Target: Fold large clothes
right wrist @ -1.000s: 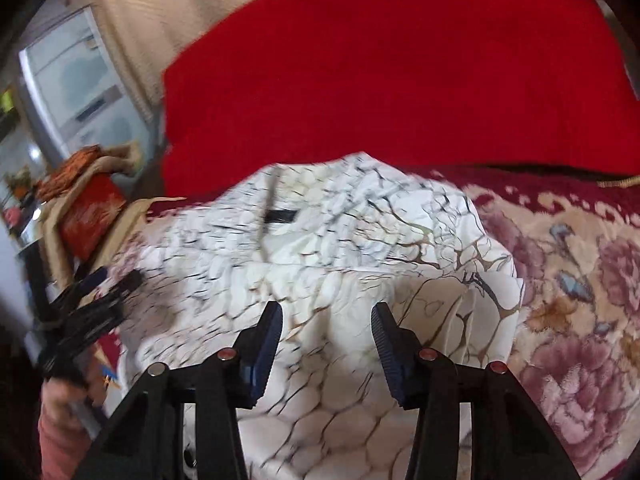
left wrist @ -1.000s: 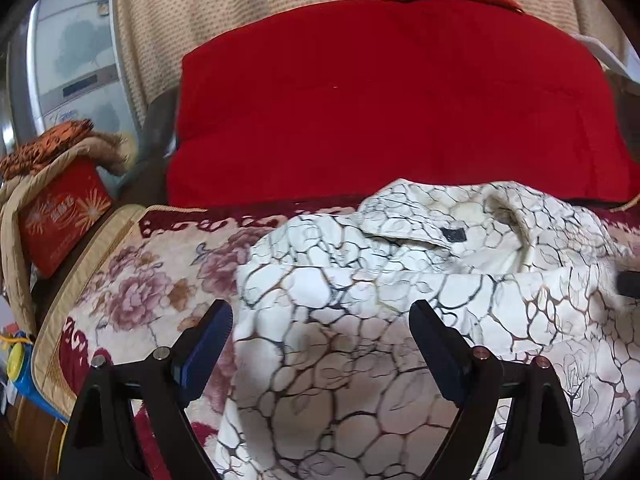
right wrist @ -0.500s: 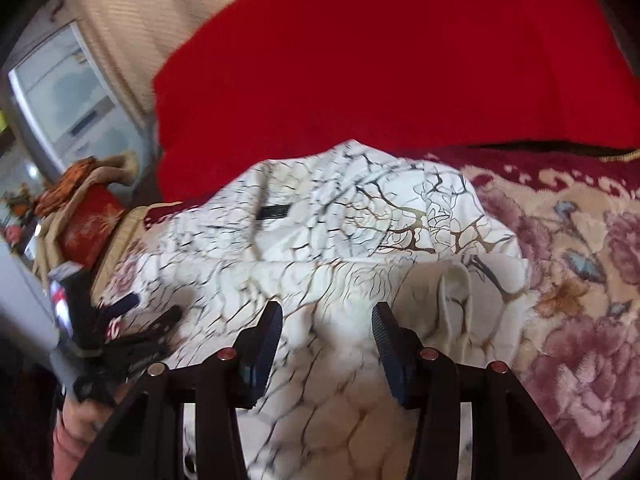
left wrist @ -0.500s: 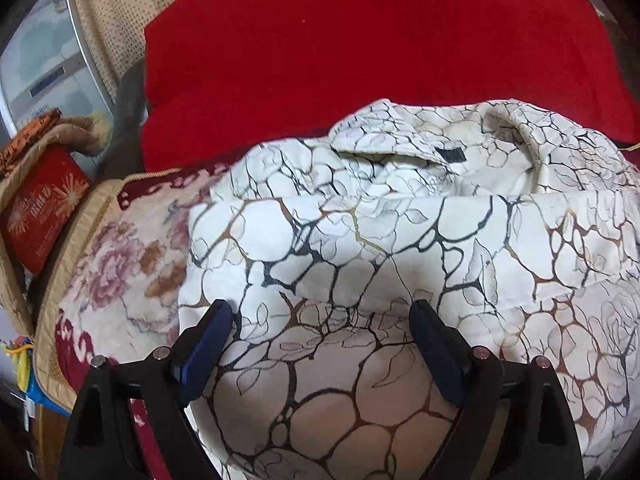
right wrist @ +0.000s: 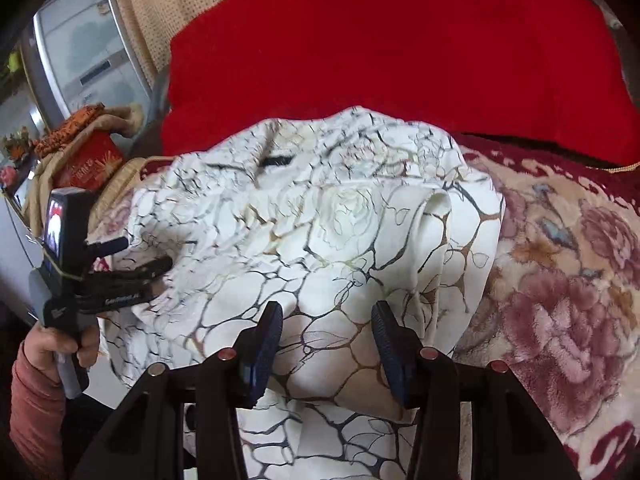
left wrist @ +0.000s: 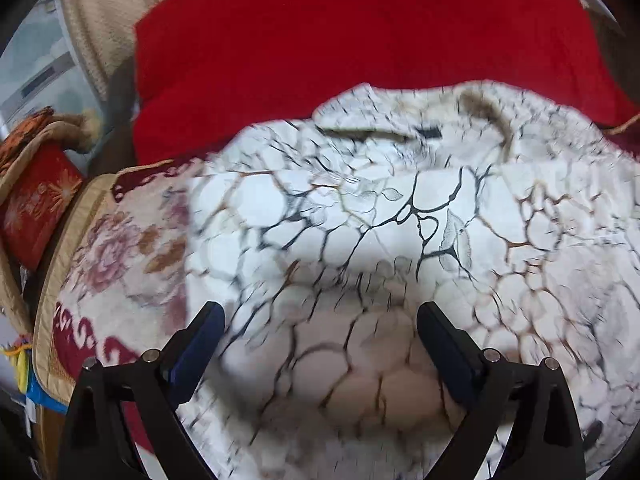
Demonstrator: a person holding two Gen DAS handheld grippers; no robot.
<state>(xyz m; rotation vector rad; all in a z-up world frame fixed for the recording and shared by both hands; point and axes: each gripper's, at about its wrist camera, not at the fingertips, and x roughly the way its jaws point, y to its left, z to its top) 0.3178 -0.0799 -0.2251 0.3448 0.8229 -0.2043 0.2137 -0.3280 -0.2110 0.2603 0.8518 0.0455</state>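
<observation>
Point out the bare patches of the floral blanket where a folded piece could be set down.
Right of the white patterned garment, the floral blanket lies bare up to the red cushion. A narrower strip shows left of it. The middle is covered.

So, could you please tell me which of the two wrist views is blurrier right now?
Left wrist view: the white patterned garment is smeared by motion blur, only the left gripper sharp. Right wrist view: mostly crisp, slight smear near the collar; fisheye bending in both.
</observation>
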